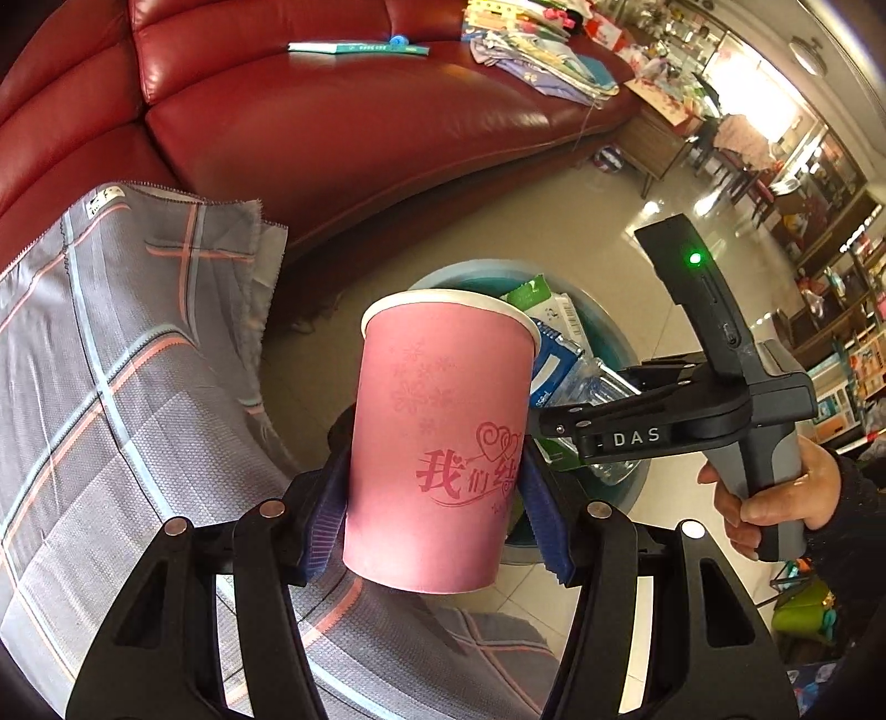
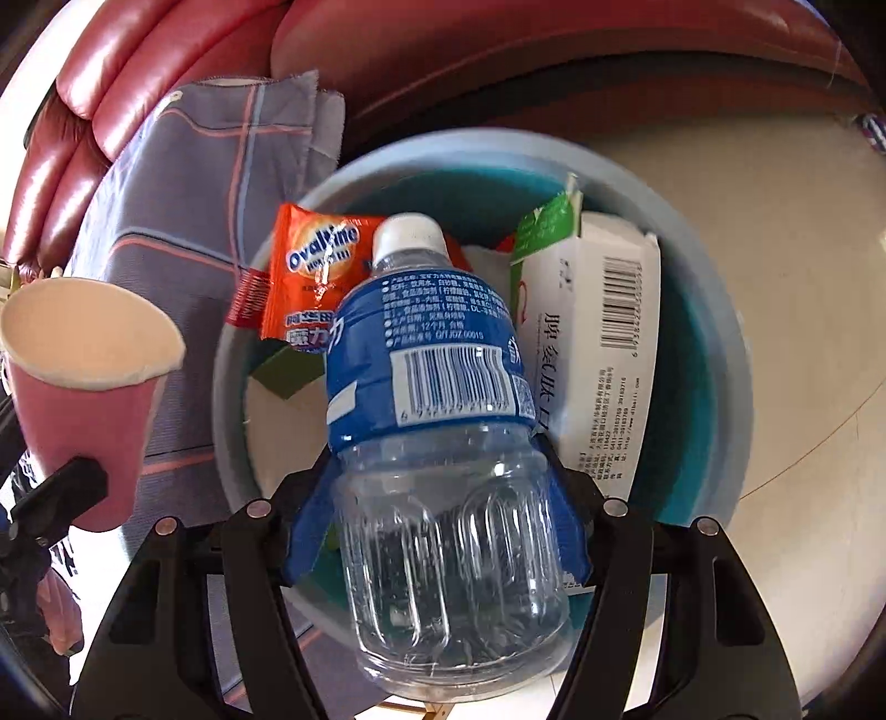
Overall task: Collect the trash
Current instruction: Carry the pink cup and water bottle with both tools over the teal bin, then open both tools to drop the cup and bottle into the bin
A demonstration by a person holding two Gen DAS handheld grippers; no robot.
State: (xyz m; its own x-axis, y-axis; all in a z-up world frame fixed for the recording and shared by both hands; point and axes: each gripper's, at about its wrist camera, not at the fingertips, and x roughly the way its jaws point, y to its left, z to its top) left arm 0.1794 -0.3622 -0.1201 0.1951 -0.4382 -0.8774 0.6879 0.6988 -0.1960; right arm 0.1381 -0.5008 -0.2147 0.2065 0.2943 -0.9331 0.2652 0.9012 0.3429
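A pink paper cup (image 1: 437, 448) is held upright between the blue pads (image 1: 324, 518) of the left gripper (image 1: 437, 509), which is closed on the cup's lower half. Red Chinese characters and hearts are printed on the cup, and its white rim is seen at the top. The cup is held above a grey checked cloth (image 1: 111, 387) with pink and blue stripes, near the edge of a round blue bin (image 1: 470, 271) that stands on the pale tiled floor (image 1: 554, 221) in front of a red leather sofa (image 1: 332, 138).

In the right wrist view, a clear plastic bottle (image 2: 443, 443) with a blue label and a white cap is gripped around its ribbed body by the right gripper (image 2: 443, 520), its blue pads (image 2: 310, 526) pressed against both sides. The bottle is held cap-first over the open bin (image 2: 720, 332). Inside the bin, an orange Ovaltine sachet (image 2: 310, 277) is seen at the left and a white carton (image 2: 598, 343) with a green flap and a barcode at the right. The cup (image 2: 83, 376) is visible at the left edge, beside the bin.

From the left wrist view, the right gripper (image 1: 559, 421) is seen over the bin, its grey handle held by a hand (image 1: 775, 487). A teal book (image 1: 360, 49) and folded fabrics (image 1: 531, 55) are laid on the sofa.
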